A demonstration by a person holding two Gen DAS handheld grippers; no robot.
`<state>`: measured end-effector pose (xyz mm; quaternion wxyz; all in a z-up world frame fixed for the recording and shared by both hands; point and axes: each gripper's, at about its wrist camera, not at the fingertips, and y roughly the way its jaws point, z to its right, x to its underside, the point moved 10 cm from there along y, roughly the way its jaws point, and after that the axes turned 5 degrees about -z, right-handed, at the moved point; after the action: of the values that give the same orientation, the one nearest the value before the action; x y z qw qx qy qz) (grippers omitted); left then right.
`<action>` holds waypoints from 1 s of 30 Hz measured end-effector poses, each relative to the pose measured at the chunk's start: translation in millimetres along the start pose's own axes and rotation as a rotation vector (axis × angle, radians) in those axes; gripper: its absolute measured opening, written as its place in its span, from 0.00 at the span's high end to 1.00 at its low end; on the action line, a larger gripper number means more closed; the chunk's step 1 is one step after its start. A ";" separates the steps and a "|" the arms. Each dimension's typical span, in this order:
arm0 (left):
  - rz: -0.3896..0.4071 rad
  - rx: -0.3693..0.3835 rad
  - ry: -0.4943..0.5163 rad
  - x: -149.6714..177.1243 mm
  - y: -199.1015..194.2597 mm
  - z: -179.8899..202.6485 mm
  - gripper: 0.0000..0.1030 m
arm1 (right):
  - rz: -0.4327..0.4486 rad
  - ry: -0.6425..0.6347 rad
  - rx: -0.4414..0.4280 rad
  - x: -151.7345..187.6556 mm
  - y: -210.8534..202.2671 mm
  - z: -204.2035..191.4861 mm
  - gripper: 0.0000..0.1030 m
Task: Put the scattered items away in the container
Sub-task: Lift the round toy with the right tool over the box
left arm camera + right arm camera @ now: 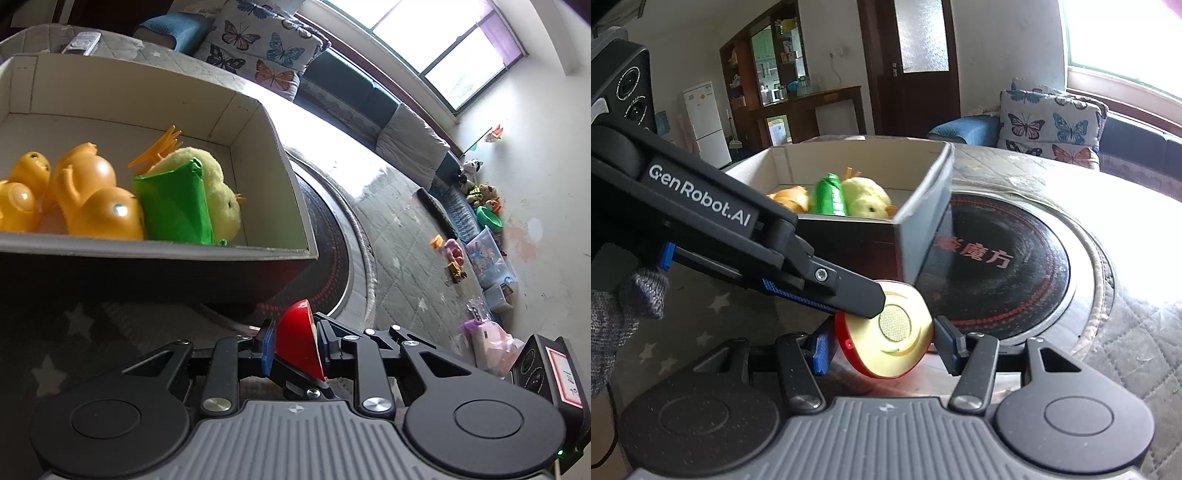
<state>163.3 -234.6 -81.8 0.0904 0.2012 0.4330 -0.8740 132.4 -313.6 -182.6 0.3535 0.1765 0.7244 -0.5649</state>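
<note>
Currently cardboard box [258, 122], upper left of left view, holds ducks and chick. Left tongs [295, 347] are clamped on red half-apple toy [890, 332], bottom centre; right tongs [882, 349] sit apart around it. Lift above the rim first.

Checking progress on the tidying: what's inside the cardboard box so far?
Inside the cardboard box: orange plastic ducks, a green packet, a yellow plush chick and an orange clip. Anything beneath them is hidden.

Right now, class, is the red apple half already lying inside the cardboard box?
No, the red apple half is outside the cardboard box, clamped in the left gripper.
</note>
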 end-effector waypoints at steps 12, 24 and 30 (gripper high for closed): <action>0.145 0.012 0.028 -9.1 -71.6 -2.4 0.75 | 0.092 -0.120 -0.008 -41.0 -28.9 -54.7 0.46; 0.263 -0.051 -0.034 -75.7 -102.6 -59.6 0.75 | 0.130 -0.204 -0.069 -117.5 23.7 -89.9 0.46; 0.251 -0.066 -0.087 -99.2 -88.3 -89.0 0.75 | 0.091 -0.196 -0.093 -130.7 60.4 -88.3 0.46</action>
<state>247.8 -111.9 -24.0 0.2242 0.2128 0.4285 -0.8490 234.2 -193.5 -121.6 0.4558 0.1363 0.7030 -0.5286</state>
